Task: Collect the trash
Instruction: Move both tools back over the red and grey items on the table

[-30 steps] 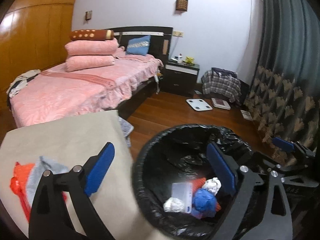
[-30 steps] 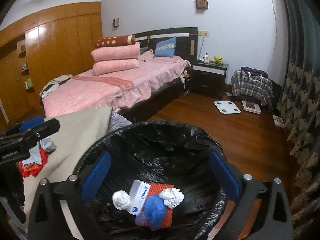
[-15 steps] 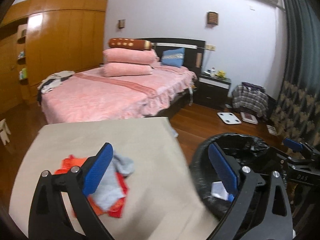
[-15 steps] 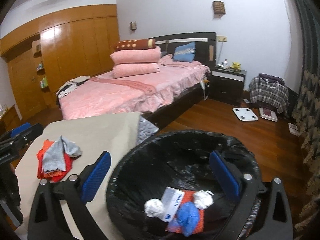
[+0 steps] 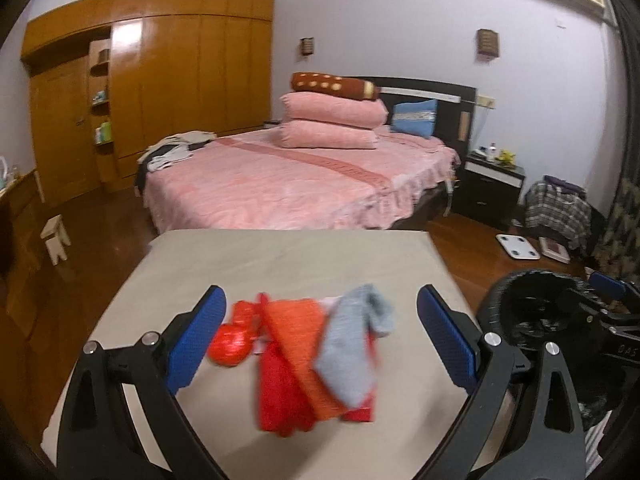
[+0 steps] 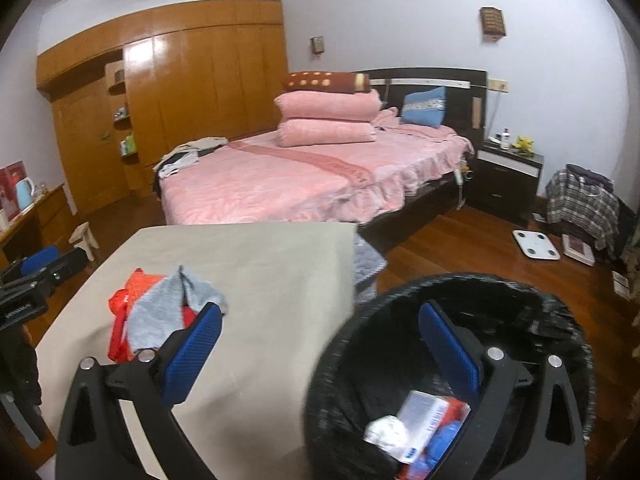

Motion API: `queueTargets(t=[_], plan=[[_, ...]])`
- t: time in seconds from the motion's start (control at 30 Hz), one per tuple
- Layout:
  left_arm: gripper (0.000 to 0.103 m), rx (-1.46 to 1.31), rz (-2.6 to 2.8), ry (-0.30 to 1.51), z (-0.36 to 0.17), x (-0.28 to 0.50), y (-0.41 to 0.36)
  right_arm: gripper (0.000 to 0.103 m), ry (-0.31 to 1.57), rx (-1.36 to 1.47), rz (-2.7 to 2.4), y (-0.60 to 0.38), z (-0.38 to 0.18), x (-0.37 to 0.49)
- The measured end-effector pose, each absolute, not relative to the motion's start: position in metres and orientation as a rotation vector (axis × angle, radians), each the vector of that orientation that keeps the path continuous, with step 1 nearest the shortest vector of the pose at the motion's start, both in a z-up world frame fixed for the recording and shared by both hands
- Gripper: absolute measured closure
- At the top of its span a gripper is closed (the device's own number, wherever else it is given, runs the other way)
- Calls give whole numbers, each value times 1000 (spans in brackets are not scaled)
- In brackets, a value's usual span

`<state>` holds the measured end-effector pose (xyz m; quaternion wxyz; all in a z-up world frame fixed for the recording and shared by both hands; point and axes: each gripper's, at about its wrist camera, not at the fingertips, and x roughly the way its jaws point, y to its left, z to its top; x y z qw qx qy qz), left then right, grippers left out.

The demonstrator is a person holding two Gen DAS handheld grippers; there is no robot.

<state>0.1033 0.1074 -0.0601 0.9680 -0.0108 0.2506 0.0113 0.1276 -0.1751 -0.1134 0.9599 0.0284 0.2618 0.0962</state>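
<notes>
Two tools, both spread and empty, faced the leftover pile.

Left tool [image 5: 318, 340] hung over the table [image 5: 280, 256], its jaws framing the red bag [image 5: 230, 344] and the orange cloth [image 5: 300, 344] under the grey sock [image 5: 352, 352]. Right tool [image 6: 320, 356] straddled the lined bin [image 6: 520, 300] rim. Best approach, I judged: descend on one loose edge, pinch only trash.

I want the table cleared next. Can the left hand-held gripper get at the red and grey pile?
Probably yes: the left hand-held gripper is open, the pile lies between its fingers, nothing blocking.
</notes>
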Motion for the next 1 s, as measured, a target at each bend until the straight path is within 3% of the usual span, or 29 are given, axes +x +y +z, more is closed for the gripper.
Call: queueTargets(t=[1.0], plan=[[9,-87,198,590,-111,157,217,6,617,-29,423,-25,-164,225]])
